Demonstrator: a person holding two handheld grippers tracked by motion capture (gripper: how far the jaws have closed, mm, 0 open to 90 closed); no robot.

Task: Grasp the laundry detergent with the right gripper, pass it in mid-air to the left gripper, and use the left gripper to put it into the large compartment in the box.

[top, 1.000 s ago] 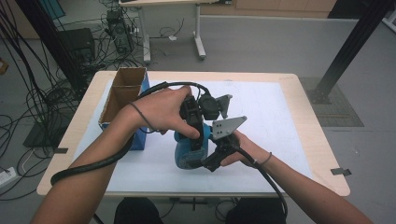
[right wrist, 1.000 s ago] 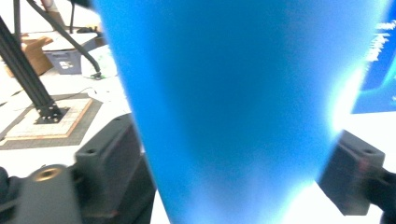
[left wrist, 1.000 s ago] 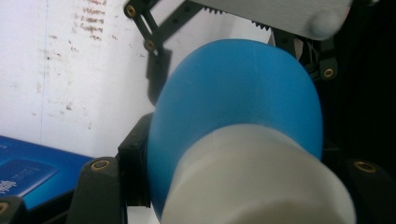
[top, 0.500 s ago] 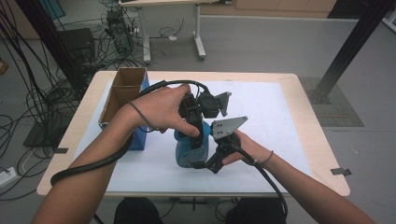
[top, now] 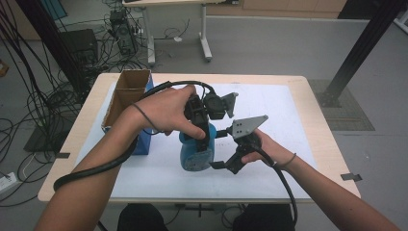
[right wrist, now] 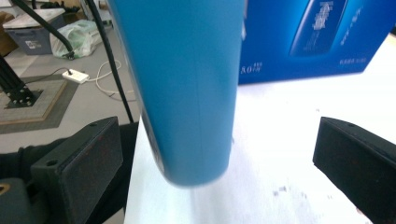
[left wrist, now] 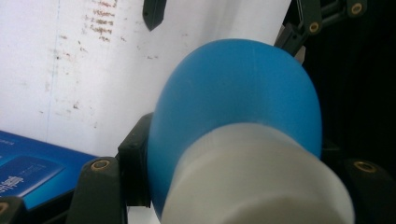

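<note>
Backing off with jaws just opened, right gripper (top: 222, 150) leaves left gripper (top: 198, 126) clamping blue bottle (top: 195, 153) over white table (top: 284, 103).

Blue bottle, black grippers, white mat

The bottle (top: 195, 151) was plain mid-blue with a white cap end (left wrist: 252, 182), no pattern. Both the left gripper (top: 199, 127) and right gripper (top: 226, 156) were black, with brass-coloured screws at the jaw joints and grey plates on top. The mat (top: 269, 101) was white, speckled with small brown marks, on a light wood table (top: 312, 96). The box (top: 144, 139) was dark blue with white print outside, brown cardboard inside. The floor was grey.
</note>
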